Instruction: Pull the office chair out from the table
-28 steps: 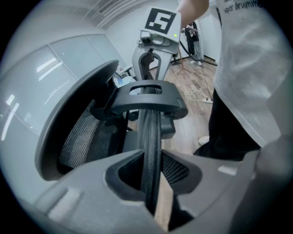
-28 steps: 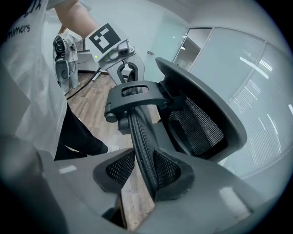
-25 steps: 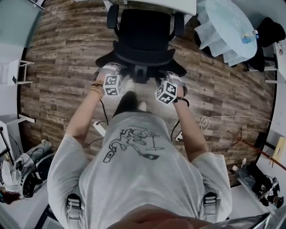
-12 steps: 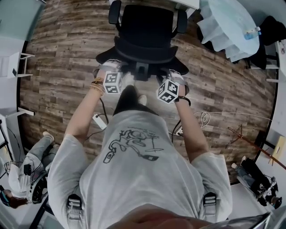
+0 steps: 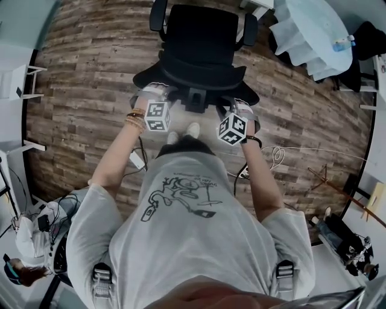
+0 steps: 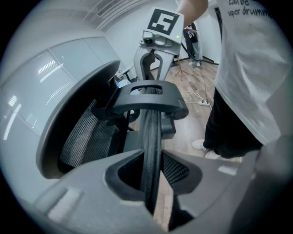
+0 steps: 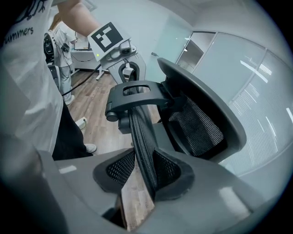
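The black office chair stands on the wood floor in front of me, its back turned toward me. My left gripper is shut on the left part of the backrest's top rim. My right gripper is shut on the right part. In the left gripper view the mesh backrest rim runs between the jaws of the left gripper, and both pads press on it. The right gripper view shows the right gripper holding the rim the same way. Only a white corner of the table shows at the top edge.
A round table with a pale cloth stands at the upper right. A power strip and a coiled cable lie on the floor beside my feet. A white shelf is at the left, and a seated person at the lower left.
The chair and both grippers have come back toward me, away from the table, which has nearly slid out of the top of the view. My feet have stepped back. Both grips are unchanged.
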The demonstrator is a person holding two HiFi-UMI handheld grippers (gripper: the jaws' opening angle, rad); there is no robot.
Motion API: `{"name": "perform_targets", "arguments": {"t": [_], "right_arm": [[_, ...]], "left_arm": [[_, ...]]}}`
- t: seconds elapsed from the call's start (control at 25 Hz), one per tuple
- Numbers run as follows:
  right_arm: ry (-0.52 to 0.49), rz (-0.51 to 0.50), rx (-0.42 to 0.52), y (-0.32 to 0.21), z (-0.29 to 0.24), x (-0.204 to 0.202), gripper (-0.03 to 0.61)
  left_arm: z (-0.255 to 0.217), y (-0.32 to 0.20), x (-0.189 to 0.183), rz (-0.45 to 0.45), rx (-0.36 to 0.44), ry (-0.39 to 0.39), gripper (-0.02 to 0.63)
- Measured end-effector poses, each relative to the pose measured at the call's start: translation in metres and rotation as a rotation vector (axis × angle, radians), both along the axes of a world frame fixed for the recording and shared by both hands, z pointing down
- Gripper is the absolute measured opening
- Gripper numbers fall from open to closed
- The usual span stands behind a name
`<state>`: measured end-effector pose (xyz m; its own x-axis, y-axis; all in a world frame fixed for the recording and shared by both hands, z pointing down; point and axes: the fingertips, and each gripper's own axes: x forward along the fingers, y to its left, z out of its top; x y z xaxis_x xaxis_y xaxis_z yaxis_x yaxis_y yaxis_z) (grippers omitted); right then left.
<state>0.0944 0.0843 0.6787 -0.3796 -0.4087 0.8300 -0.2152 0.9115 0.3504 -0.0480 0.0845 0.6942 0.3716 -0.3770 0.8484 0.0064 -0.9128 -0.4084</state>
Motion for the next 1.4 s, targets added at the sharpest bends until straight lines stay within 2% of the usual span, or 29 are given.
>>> {"name": "perform_targets", "arguments": {"t": [0.56, 1.04, 1.4], "right_arm": [[0.0, 0.025, 0.006, 0.074, 0.0, -0.009, 0.135], [0.002, 0.043, 0.026, 0.152, -0.001, -0.012, 0.137], [0.003, 0.036, 0.032, 0.188, -0.002, 0.001, 0.138]], "left_arm": [[0.0, 0.072, -0.01, 0.022, -0.003, -0.001, 0.103], [-0.004, 0.145, -0.012, 0.041, 0.028, 0.002, 0.103], [-0.004, 0.184, 0.001, 0.035, 0.015, -0.001, 0.103]]}}
